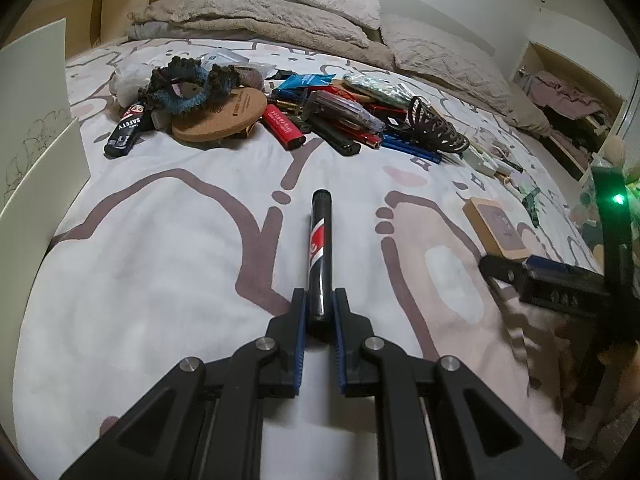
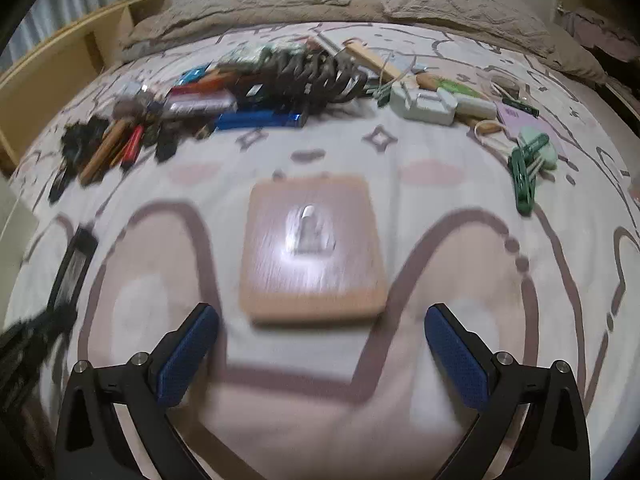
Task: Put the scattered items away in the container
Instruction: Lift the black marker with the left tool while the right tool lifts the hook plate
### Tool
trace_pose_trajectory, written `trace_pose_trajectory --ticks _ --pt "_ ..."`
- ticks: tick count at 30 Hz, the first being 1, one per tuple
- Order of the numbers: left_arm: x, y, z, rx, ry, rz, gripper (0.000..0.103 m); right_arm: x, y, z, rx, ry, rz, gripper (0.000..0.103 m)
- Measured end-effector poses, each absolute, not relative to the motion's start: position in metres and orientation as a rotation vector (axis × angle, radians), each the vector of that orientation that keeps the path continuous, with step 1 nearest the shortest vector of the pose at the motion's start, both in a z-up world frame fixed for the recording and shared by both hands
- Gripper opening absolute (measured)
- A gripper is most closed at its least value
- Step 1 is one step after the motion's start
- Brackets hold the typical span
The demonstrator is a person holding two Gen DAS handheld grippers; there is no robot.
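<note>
Blurred wooden square block [image 2: 313, 250]; centre motif unreadable.

Bare bedspread [image 1: 160, 248] open up to clutter pile [image 1: 280, 108]; square block [image 2: 314, 248] sits ahead between right gripper [image 2: 320, 344] fingers; card wall [image 1: 36, 120] blocks left.

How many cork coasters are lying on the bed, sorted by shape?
Round cork coaster in the pile: 1
Square cork coaster lying alone ahead of the open right gripper: 1
Total: 2
</note>
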State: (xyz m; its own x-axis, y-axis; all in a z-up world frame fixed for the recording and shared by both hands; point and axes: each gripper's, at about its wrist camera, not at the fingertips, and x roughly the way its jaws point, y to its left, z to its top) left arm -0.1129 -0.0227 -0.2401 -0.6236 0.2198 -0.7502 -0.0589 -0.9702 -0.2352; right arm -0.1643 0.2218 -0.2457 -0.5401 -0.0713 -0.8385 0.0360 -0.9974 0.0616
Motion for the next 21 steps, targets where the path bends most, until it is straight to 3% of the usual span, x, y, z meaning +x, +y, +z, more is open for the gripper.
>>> trace_pose_trajectory --ticks 4,9,11,15,17,21 --pt "-0.119 -0.023 -0.239 -1.287 -0.305 2.667 0.02 -0.178 0.218 -0.246 1.455 -0.014 -2.721 0.096" --pt "-0.126 -0.01 -0.236 -1.284 -0.231 2.652 0.045 -0.181 0.211 -0.249 1.429 0.056 -2.73 0.092" --pt "-0.129 -0.006 -0.236 -1.29 -0.197 2.659 0.046 -0.179 0.208 -0.248 1.403 0.068 -2.728 0.086" --pt "-0.139 -0.009 -0.234 -1.305 -0.242 2.657 0.046 -0.171 0.203 -0.244 1.328 0.102 -2.762 0.064" --pt "-0.143 -0.013 -0.233 -1.313 -0.279 2.645 0.045 -0.169 0.203 -0.243 1.306 0.108 -2.774 0.064" --pt "-0.149 -0.02 -0.234 -1.346 -0.337 2.63 0.029 -0.168 0.206 -0.242 1.298 0.065 -2.764 0.064"
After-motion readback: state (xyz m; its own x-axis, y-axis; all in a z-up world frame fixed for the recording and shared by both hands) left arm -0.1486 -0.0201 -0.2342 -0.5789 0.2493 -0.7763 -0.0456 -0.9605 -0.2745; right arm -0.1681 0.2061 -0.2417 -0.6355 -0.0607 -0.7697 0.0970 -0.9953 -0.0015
